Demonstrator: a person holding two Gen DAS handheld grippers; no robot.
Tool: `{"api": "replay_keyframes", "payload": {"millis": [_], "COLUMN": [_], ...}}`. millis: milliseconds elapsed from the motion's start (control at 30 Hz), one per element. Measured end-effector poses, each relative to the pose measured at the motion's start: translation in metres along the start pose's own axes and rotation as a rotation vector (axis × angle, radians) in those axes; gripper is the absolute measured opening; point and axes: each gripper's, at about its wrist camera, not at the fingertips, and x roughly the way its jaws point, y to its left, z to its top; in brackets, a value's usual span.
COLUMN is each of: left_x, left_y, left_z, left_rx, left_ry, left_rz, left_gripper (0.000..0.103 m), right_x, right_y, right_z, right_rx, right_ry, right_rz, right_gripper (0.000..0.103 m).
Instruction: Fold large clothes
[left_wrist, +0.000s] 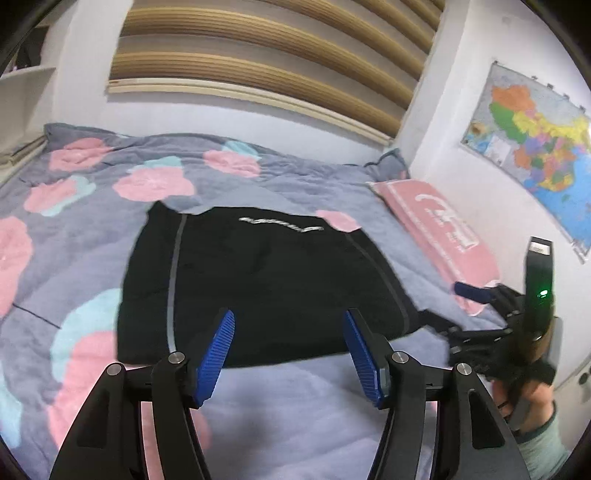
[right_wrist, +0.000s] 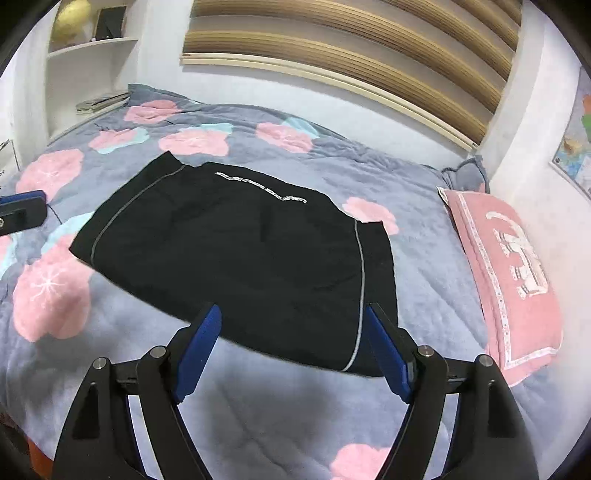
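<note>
A black garment (left_wrist: 266, 284) with grey piping and a white logo lies folded into a flat rectangle on the flowered bedspread (left_wrist: 92, 192). It also shows in the right wrist view (right_wrist: 236, 251). My left gripper (left_wrist: 290, 319) is open and empty, hovering just above the garment's near edge. My right gripper (right_wrist: 293, 312) is open and empty, above the garment's near right corner. The right gripper also shows at the right edge of the left wrist view (left_wrist: 476, 291). A tip of the left gripper (right_wrist: 20, 212) shows at the left edge of the right wrist view.
A pink pillow (right_wrist: 509, 273) lies at the right side of the bed, against the wall. A wooden slatted headboard (right_wrist: 351, 48) stands behind the bed. A colourful map (left_wrist: 535, 147) hangs on the right wall. White shelves (right_wrist: 92, 62) stand at the far left.
</note>
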Motion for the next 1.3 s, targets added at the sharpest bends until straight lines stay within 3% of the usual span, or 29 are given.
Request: {"api": "replay_keyframes", "payload": {"millis": [133, 233, 433, 667, 900, 1200, 1300], "left_x": [0.015, 0.028, 0.053, 0.103, 0.165, 0.222, 0.237], "left_y": [0.041, 0.075, 0.125, 0.18, 0.224, 0.24, 0.243], "left_z": [0.002, 0.006, 0.022, 0.039, 0.041, 0.036, 0.035], "left_rx": [-0.072, -0.134, -0.165, -0.264, -0.381, -0.48, -0.519], "left_ry": [0.029, 0.037, 0.017, 0.033, 0.116, 0.273, 0.307], "left_rz": [0.065, 0.109, 0.188, 0.189, 0.084, -0.094, -0.122], "left_gripper": [0.064, 0.064, 0.065, 0.065, 0.066, 0.067, 0.075], "right_x": [0.021, 0.048, 0.084, 0.126, 0.185, 0.265, 0.285], "right_y": [-0.039, -0.084, -0.151, -0.184, -0.199, -0.209, -0.217], "right_z": [-0.008, -0.014, -0.015, -0.017, -0.019, -0.029, -0.039], "right_rx": [0.091, 0.234, 0.379, 0.474, 0.543, 0.607, 0.672], "right_ry": [0.025, 0.091, 0.12, 0.119, 0.113, 0.223, 0.264], "right_rz": [-0.001, 0.056, 0.057, 0.136, 0.218, 0.355, 0.428], "right_gripper": [0.081, 0.081, 0.082, 0.082, 0.082, 0.083, 0.089]}}
